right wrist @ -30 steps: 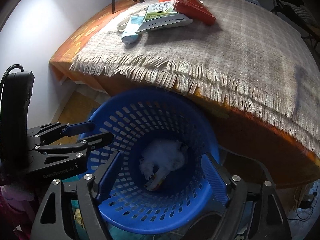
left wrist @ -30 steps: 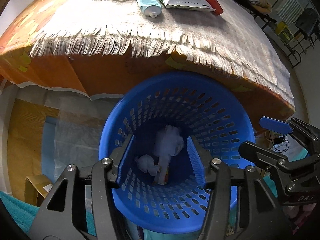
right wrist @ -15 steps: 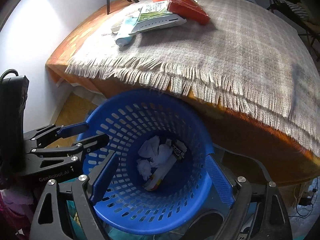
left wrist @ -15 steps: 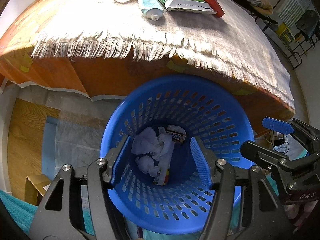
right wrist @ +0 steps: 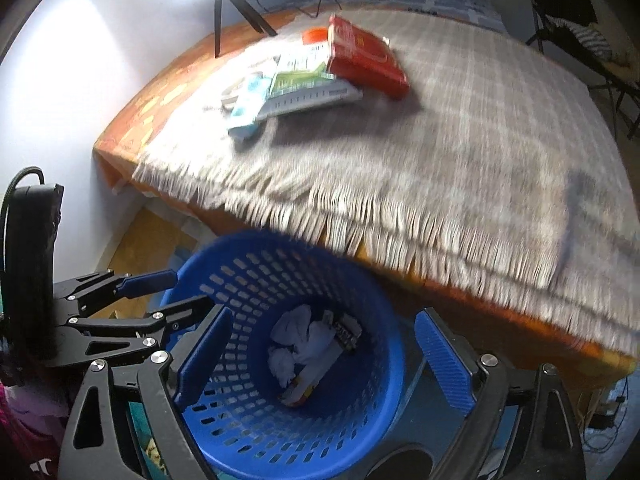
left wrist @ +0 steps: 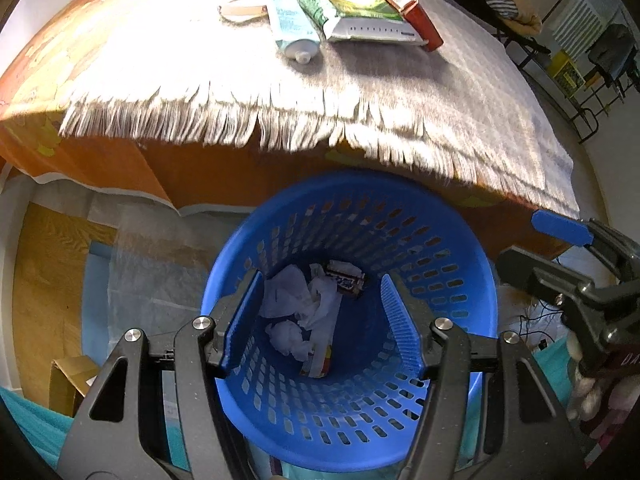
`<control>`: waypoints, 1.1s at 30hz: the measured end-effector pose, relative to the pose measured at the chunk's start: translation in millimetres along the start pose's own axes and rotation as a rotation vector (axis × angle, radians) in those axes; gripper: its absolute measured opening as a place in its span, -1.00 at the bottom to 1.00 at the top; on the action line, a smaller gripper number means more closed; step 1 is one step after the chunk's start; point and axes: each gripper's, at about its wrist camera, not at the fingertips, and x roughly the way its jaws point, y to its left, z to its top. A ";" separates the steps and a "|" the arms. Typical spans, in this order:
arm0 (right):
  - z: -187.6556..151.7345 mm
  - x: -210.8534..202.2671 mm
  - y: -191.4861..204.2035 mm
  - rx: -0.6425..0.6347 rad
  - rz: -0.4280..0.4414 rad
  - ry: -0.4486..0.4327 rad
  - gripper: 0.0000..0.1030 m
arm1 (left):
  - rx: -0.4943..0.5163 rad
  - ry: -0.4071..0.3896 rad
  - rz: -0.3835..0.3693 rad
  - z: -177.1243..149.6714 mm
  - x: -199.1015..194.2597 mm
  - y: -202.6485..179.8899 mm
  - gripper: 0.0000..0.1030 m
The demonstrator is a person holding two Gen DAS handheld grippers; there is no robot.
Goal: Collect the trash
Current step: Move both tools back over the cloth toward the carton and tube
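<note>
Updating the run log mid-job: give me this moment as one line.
left hand-held gripper: open, empty | right hand-held gripper: open, empty | blue perforated plastic basket: holds crumpled white tissues, wrappers | fringed grey blanket: cartons, tube remain

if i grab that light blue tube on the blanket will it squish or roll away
The tube looks soft-walled and flattened toward its far end, so it will probably dent under the pads. It lies flat with a carton partly against it, so rolling seems unlikely. Its round cap might slip.

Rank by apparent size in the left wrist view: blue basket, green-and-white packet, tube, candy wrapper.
1. Blue basket, though it sits nearest the camera.
2. Green-and-white packet.
3. Tube.
4. Candy wrapper, lying deep in the basket, so its rank against the tube is unsure.
</note>
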 end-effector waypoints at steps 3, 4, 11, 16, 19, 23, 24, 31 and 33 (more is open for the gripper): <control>11.8 -4.2 -2.7 0.002 -0.003 -0.022 0.82 | -0.006 -0.012 -0.004 8.4 -4.0 1.7 0.22; 16.8 -6.3 -4.1 0.004 -0.006 -0.034 0.82 | -0.007 -0.016 -0.003 11.0 -5.2 2.9 0.22; 54.6 -14.3 -15.0 0.013 -0.026 -0.083 0.82 | -0.013 -0.042 0.002 34.5 -14.1 8.7 0.22; 88.7 -18.2 -18.7 0.007 -0.031 -0.106 0.82 | -0.021 -0.069 0.000 55.5 -20.4 15.1 0.22; 107.8 -17.8 -16.5 -0.013 -0.035 -0.114 0.82 | -0.031 -0.081 -0.004 68.2 -21.8 21.0 0.22; 132.3 -12.7 -10.9 -0.048 -0.047 -0.120 0.82 | -0.041 -0.092 -0.011 86.2 -23.7 26.6 0.22; 138.3 -10.2 -10.0 -0.052 -0.050 -0.118 0.82 | -0.046 -0.093 -0.015 90.2 -23.2 28.3 0.22; 172.0 14.2 -7.1 -0.068 -0.043 -0.089 0.72 | -0.071 -0.087 -0.024 117.6 -14.9 37.6 0.21; 180.9 22.0 -7.8 -0.068 -0.044 -0.080 0.71 | -0.073 -0.081 -0.027 125.4 -11.0 39.2 0.20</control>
